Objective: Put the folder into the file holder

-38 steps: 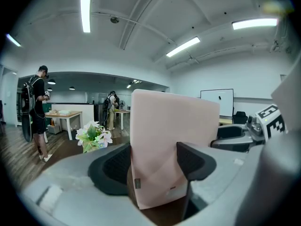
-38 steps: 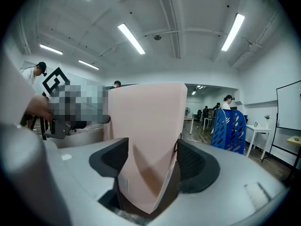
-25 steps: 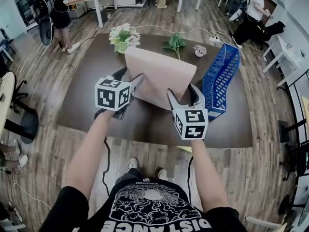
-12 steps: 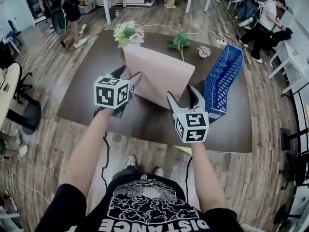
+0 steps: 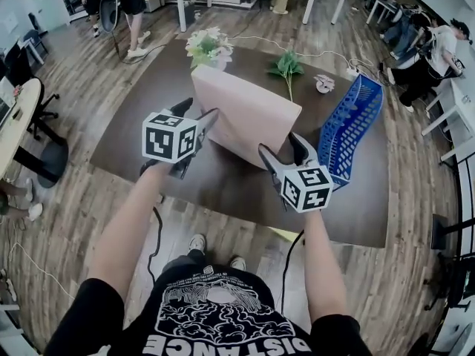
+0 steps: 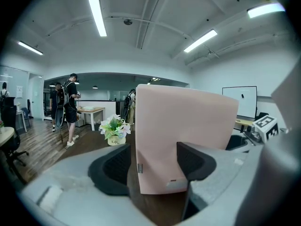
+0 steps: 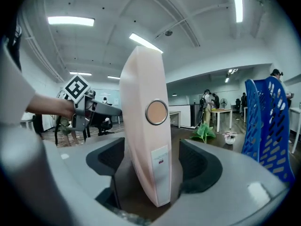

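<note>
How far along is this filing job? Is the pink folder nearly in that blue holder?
Nothing is filed yet. The folder stands upright on the table between both tools. The left tool straddles one edge, and the right tool has just been opening its jaws around the spine. Still to do: carrying it into the blue file holder.

Printed in white capitals across the black T-shirt [image 5: 223,325] at 6 o'clock of the head view: "DISTANCE", partly cut by the frame edge. On the cream flower pot [image 6: 114,141] at 9 o'clock of the folder [image 6: 183,135] in the left gripper view: "Life". Small print on the folder's white spine label [image 7: 160,160] too fine to read.
</note>
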`<state>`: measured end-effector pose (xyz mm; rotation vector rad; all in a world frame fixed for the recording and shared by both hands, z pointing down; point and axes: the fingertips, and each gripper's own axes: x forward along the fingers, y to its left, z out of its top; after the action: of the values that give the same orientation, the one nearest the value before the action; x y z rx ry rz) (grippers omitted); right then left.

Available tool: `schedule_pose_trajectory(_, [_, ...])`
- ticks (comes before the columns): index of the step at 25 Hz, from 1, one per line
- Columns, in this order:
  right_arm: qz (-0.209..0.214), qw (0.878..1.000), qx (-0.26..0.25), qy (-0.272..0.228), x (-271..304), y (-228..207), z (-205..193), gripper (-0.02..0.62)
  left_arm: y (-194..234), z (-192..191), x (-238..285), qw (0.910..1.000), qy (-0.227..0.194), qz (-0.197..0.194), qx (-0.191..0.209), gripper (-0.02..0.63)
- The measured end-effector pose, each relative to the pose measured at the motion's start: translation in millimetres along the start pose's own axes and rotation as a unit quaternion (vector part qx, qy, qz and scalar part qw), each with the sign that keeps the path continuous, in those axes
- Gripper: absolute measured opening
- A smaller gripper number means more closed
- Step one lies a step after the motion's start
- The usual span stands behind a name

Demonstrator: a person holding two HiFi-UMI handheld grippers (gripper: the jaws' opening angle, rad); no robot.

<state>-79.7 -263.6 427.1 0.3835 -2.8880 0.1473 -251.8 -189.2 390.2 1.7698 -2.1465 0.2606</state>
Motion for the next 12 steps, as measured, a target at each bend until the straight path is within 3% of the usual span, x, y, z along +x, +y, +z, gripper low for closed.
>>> schedule_pose_trajectory(4, [0.044, 0.999, -0.001, 0.008, 10.5, -2.7, -10.5, 0.393, -1.7, -2.6, 3.7, 1.0, 0.003, 0.006, 0.001, 0.316])
schedule_pose_trajectory(12, [0.117, 0.993, -0.009, 0.022, 36.9, 5.8, -27.9, 0.396, 0.3, -6.6, 1.0, 0.9994, 0.007, 0.034, -0.001, 0.317])
